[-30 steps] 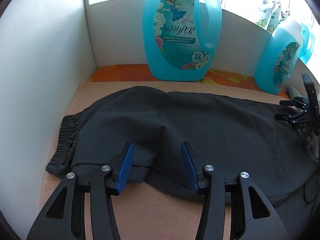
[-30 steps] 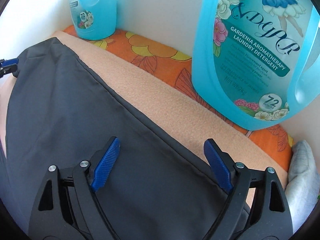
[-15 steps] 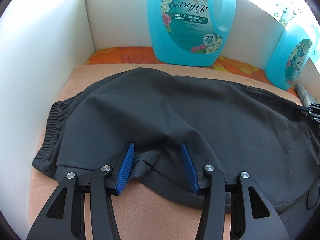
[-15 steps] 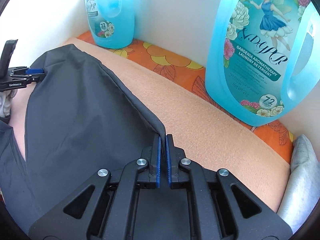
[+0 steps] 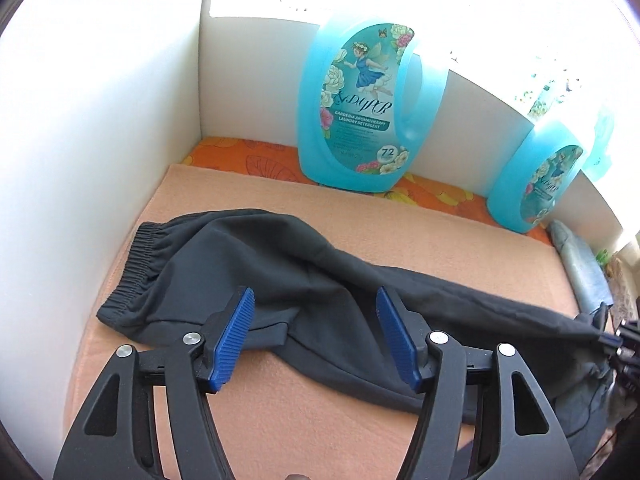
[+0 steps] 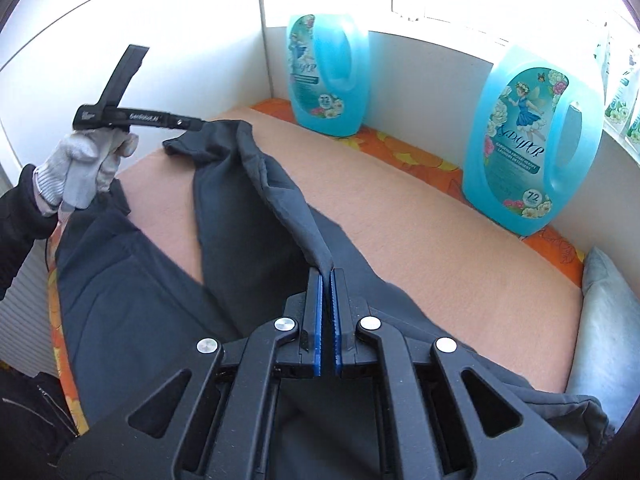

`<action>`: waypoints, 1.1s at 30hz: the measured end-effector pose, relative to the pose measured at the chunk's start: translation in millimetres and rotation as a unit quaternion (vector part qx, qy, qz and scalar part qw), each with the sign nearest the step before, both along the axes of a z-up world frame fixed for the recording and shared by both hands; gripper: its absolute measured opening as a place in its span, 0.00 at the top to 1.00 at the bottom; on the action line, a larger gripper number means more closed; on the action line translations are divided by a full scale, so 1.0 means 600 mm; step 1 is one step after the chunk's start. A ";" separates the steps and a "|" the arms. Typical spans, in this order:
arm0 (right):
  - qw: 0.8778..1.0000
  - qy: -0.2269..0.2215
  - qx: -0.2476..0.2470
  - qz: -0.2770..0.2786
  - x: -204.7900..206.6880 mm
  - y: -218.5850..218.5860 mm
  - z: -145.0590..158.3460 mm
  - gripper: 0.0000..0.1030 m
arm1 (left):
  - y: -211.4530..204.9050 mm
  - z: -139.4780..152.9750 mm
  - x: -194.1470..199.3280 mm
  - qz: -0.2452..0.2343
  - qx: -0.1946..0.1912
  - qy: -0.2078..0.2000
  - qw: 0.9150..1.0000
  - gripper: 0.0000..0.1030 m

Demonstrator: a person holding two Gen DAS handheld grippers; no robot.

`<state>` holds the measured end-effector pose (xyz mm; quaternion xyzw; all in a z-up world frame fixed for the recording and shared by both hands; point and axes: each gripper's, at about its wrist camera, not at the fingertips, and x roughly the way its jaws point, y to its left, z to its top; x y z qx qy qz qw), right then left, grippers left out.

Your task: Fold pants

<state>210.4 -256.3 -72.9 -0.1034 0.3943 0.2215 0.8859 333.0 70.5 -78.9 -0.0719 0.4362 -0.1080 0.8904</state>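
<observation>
Left wrist view: my left gripper [image 5: 316, 338], jaws spreading, nothing pinched, over pants [image 5: 248, 268] lying near big detergent jug [image 5: 360, 108], waistband left of it. Right wrist view: my right gripper [image 6: 326, 304], jaws pinching pant edge, mid-fold; next carry toward waistband. Only this view shows gloved hand [image 6: 82, 168].

Detergent bottles [image 5: 360, 108] line back wall [image 5: 248, 80], peach mat [image 5: 420, 232] before them bare
</observation>
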 end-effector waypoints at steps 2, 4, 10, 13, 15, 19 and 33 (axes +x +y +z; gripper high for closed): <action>1.000 0.003 -0.003 0.011 -0.037 0.015 -0.012 0.95 | -0.009 -0.001 -0.002 -0.007 -0.004 0.010 1.000 0.32; 1.000 0.010 -0.002 0.021 -0.067 0.026 -0.025 0.95 | -0.019 -0.007 -0.001 -0.011 0.000 0.021 1.000 0.32; 0.999 0.018 -0.009 0.034 -0.118 0.040 -0.053 0.95 | -0.030 -0.056 0.036 0.015 -0.051 0.091 0.994 0.32; 0.999 0.017 -0.012 0.036 -0.129 0.041 -0.056 0.95 | -0.023 -0.074 0.051 0.045 -0.075 0.107 0.990 0.32; 0.999 0.014 -0.012 0.037 -0.134 0.041 -0.055 0.95 | -0.016 -0.082 0.057 0.061 -0.097 0.115 0.987 0.32; 0.999 0.010 -0.007 0.037 -0.139 0.040 -0.058 0.95 | -0.013 -0.095 0.068 0.082 -0.108 0.117 0.984 0.35; 1.000 -0.013 -0.007 0.013 -0.145 0.033 -0.044 0.95 | 0.009 -0.057 0.052 0.085 -0.111 0.035 0.990 0.95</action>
